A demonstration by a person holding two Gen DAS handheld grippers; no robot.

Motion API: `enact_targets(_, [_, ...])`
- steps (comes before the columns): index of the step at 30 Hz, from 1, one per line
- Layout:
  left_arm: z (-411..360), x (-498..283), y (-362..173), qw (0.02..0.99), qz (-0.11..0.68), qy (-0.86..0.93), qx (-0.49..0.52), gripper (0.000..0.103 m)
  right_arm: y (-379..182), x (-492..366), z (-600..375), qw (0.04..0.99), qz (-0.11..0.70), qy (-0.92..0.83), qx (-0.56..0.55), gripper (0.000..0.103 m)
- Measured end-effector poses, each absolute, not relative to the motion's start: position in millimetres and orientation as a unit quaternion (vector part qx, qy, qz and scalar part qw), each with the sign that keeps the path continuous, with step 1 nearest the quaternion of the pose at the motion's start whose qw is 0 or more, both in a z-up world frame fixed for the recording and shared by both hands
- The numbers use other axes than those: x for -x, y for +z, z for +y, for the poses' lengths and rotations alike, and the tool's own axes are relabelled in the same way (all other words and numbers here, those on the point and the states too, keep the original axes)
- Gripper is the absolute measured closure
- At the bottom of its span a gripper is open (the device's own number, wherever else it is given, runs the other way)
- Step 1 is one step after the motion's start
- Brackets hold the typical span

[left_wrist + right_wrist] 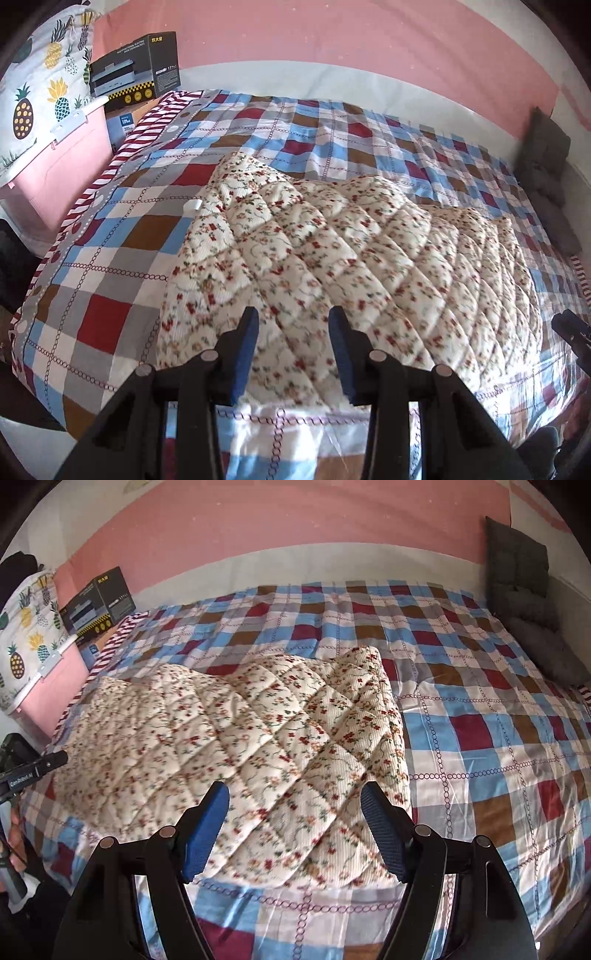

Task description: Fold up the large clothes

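Quilted floral garment lies folded on the bed, near its front edge, roughly rectangular, puffy; cream ribbed cloth stitched in a diamond grid, scattered with small red, orange and green sprigs. A small white tag sticks out at its left rim. Far corners lift slightly, front edge sits flat. Beneath it, checked bedsheet: smooth, faintly shiny squares of blue, white, grey, brown and dark red, crossed by chain-link lines; red-and-white striped border on the left side. Left gripper hangs above the garment's near edge, blue pads apart, nothing between them, no contact visible. Right gripper likewise over the near right corner, jaws spread wider, empty. Dark grey cushion leans on the pink wall at the far right. At far left, a black cardboard box with yellow trim, print too small to read; pineapple-print fabric draped over a pink bin.
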State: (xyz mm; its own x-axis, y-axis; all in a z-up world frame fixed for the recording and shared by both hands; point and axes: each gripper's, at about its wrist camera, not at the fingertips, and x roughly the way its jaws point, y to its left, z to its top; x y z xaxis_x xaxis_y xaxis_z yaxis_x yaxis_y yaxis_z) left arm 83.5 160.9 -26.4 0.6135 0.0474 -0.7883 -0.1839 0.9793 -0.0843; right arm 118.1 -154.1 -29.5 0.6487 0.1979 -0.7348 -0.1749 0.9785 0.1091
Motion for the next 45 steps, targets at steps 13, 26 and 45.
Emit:
enact_targets(13, [111, 18, 7, 0.904, 0.418, 0.060, 0.065, 0.061, 8, 10, -131, 0.923, 0.365, 0.123, 0.020, 0.030])
enact_targets(26, [91, 34, -10, 0.896, 0.440, 0.049, 0.040, 0.061, -17, 26, -124, 0.908, 0.401, 0.120, 0.025, 0.030])
enact_targets(45, [96, 34, -15, 0.893, 0.444, 0.054, 0.056, 0.061, -21, 19, -117, 0.903, 0.410, 0.124, 0.034, 0.030])
